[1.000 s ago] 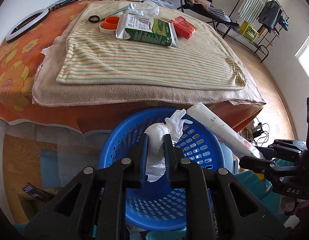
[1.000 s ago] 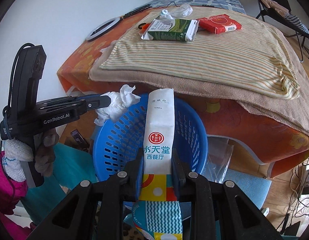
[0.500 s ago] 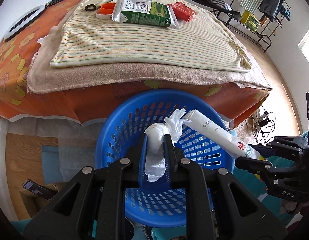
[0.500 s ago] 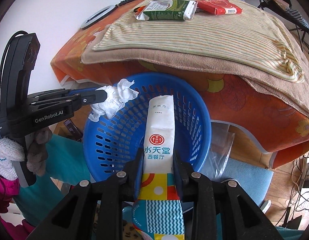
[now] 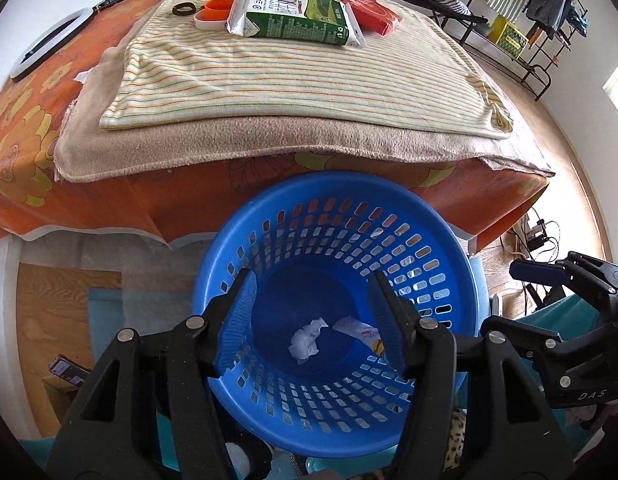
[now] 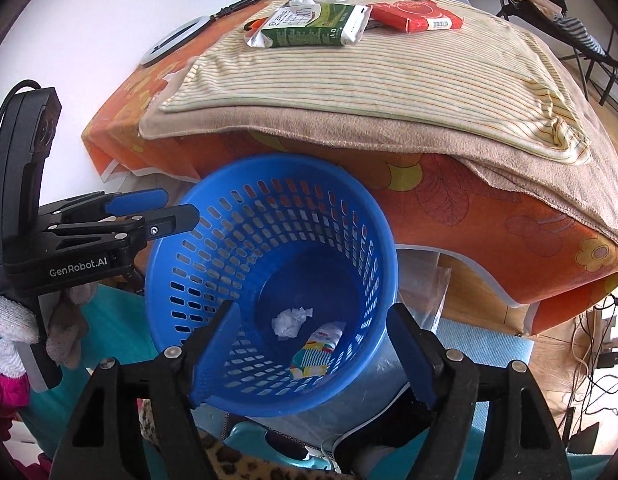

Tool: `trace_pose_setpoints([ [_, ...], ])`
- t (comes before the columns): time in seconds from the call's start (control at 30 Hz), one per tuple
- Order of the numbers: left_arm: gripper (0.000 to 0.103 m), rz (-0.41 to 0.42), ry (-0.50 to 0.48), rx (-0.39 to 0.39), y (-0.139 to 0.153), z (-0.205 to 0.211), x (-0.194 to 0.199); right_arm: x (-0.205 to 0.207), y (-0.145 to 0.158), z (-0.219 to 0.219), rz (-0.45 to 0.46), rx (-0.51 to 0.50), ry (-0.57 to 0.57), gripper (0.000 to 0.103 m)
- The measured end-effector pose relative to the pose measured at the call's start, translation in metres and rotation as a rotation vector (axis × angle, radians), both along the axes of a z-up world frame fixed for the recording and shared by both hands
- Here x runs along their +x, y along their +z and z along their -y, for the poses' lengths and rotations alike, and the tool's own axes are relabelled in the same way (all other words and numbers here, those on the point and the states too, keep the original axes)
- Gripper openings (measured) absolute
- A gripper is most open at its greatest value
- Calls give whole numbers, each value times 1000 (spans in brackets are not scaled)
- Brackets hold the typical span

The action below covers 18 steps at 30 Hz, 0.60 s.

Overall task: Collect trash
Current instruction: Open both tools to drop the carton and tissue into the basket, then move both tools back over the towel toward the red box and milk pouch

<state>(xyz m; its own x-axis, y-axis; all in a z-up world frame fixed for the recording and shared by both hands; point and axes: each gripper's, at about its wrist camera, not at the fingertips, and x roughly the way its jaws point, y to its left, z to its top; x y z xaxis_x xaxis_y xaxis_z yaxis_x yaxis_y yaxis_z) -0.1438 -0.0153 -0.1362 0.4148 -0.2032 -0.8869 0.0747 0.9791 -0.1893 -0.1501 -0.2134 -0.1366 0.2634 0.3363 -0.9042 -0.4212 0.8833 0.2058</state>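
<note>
**Left-wrist and right-wrist views: both hand-held grippers wide above the basket**

Left wrist view shows the left hand-held gripper (image 5: 313,312) spread wide and empty, directly above the round blue perforated plastic basket (image 5: 449,264). On the basket floor, below and between its fingers, lie a crumpled white tissue ball (image 5: 307,340) and, just right of it, a flattened white paper cup with a colourful patterned end (image 5: 359,330).

The right hand-held gripper (image 6: 313,344) is likewise wide and empty over the same basket.

Beyond both grippers, a bed with an orange flowered sheet (image 5: 25,128) carries a green-and-white milk carton (image 5: 293,20) and a flat red packet (image 5: 375,14).
</note>
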Motion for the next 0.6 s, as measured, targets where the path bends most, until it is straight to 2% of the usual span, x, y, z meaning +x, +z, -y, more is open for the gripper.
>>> trace_pose_setpoints([
  [0.1, 61, -1, 0, 1, 0, 0, 0, 0, 1, 1, 7, -5, -8, 86],
  [0.17, 69, 3, 3, 3, 0, 0, 1, 1, 1, 1, 8, -8, -14, 86],
  [0.4, 69, -3, 17, -6, 1, -2, 3, 3, 5, 5, 18, -9, -39, 89],
  [0.6, 69, 14, 13, -33, 16, -1, 9, 10, 19, 9, 50, 9, -57, 91],
])
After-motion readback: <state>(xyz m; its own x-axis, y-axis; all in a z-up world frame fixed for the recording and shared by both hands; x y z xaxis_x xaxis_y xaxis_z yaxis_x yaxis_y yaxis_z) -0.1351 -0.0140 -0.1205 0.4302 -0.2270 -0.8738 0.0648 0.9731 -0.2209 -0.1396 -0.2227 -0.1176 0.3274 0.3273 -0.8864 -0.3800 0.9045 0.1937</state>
